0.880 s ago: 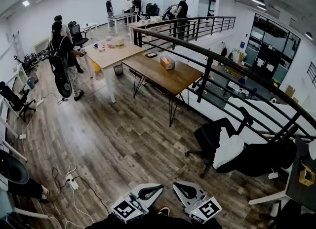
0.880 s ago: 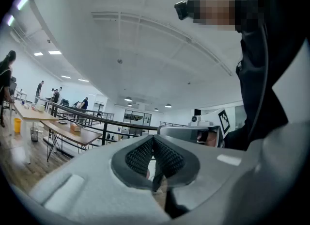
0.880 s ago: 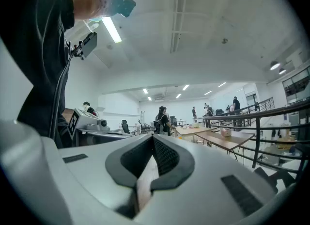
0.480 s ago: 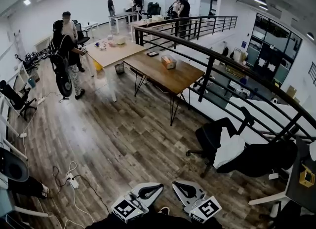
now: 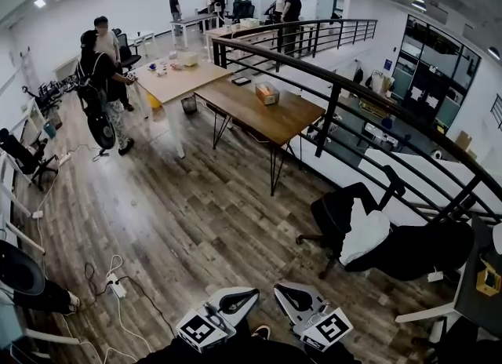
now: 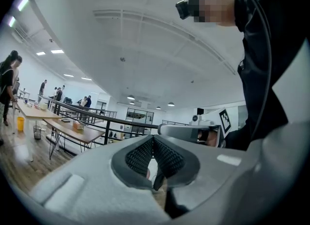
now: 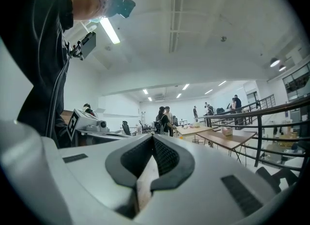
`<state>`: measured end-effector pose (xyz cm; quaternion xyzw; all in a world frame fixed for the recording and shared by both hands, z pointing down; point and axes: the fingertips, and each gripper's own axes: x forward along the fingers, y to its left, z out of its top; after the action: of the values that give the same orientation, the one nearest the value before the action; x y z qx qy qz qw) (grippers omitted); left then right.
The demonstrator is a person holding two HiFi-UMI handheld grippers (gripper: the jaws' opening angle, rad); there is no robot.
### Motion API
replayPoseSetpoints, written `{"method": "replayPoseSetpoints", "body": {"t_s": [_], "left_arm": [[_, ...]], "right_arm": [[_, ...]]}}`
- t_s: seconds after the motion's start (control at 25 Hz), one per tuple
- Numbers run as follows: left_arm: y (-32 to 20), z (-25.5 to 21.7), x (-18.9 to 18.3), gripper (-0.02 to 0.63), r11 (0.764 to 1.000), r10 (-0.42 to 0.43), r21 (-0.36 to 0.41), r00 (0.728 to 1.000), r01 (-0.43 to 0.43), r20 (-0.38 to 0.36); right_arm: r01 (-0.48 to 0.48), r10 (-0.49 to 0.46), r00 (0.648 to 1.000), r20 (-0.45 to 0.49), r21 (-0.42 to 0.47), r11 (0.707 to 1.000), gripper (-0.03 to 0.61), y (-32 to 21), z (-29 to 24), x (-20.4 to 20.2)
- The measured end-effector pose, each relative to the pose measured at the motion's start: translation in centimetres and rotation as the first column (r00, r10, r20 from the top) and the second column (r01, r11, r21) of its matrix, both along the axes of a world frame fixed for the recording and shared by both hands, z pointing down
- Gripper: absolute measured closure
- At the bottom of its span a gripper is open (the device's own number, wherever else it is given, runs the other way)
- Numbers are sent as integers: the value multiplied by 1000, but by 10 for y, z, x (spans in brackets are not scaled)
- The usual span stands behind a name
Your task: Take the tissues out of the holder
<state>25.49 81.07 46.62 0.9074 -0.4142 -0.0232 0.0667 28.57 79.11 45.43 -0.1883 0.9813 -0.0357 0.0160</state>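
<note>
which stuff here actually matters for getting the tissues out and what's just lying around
For the job: tissue holder on the wooden table; left gripper, right gripper, both shut and empty.
Lying about: office chair, power strip, railing, pale table.

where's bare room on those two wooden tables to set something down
The dark table is bare from the tissue box to its near end. The light table is bare along its near edge; its far half is crowded with small items, and people stand beside it.
</note>
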Motion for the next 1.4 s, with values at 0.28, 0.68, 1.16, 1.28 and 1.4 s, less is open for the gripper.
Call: {"method": "replayPoseSetpoints", "body": {"t_s": [0.28,0.68,1.16,1.28,1.4], "left_arm": [[-31,-1,-18,604,1000,4,-2,1000,-4,-12],[-92,-6,-46,605,999,29,-16,1000,-29,1],[-169,-9,-88,605,999,51,-16,999,-51,-18],[-184,-11,-98,604,998,61,-13,998,-61,-23],[-200,-11,-111,605,998,68,-14,998,-68,-18]], "right_arm": [[13,-13,1000,3,-8,1000,574,-28,-2,-20],[-10,10,1000,-10,-4,1000,574,-90,-12,-52],[-10,9,999,-34,-15,1000,574,-159,-11,-100],[-10,9,999,-37,-21,1000,574,-173,-10,-111],[-12,11,999,-40,-22,1000,574,-189,-11,-125]]}}
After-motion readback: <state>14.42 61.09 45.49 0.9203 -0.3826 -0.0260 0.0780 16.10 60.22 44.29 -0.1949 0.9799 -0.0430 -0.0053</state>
